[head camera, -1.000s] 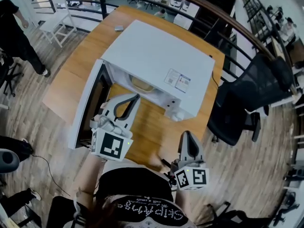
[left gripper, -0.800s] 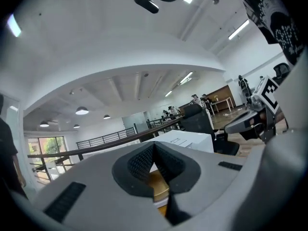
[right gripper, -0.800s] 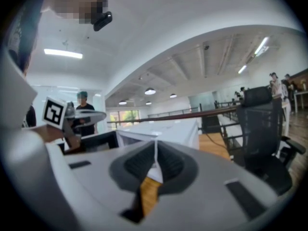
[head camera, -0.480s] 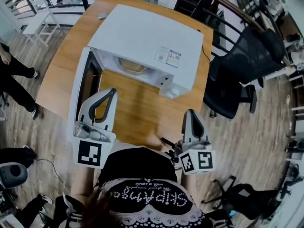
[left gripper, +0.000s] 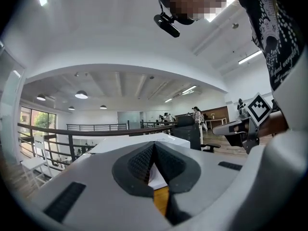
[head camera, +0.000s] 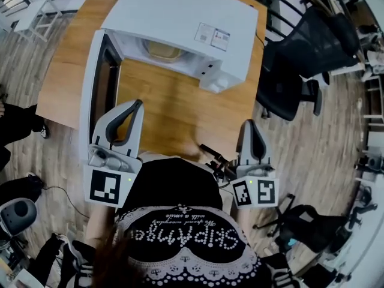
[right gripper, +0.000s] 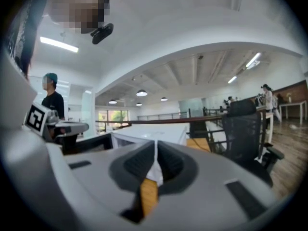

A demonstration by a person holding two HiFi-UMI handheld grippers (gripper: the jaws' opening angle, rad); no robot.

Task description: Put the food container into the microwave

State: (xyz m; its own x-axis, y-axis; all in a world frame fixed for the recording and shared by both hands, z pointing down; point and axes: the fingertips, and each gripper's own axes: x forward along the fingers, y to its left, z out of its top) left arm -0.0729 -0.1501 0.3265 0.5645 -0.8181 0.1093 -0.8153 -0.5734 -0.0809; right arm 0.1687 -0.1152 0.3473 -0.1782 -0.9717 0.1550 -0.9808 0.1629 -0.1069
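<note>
Container inside oven, both claws back at near edge

Food container (head camera: 163,50): tan, sits inside the microwave (head camera: 180,14) cavity, only its near rim visible under the top panel. Door (head camera: 98,95) hangs wide open on the left side, reaching out over the worktop (head camera: 162,116) edge.

Left claw (head camera: 137,104): its own view (left gripper: 153,149) shows the two dark pads pressed together at the tip, nothing between them, only a sliver of worktop and white oven body seen through the gap lower down. It sits just beside the open door.

Right claw (head camera: 251,125): pads likewise pressed together and empty in its own view (right gripper: 155,148). It sits at the near right corner of the worktop, well apart from the oven.

Versus 1.0 s ago: the left claw's tip was close to the cavity mouth; it now lies back by the person's body, well clear of the opening. The right claw keeps about the same place. The oven sits higher in the head view. Container unmoved in the cavity, door still open
</note>
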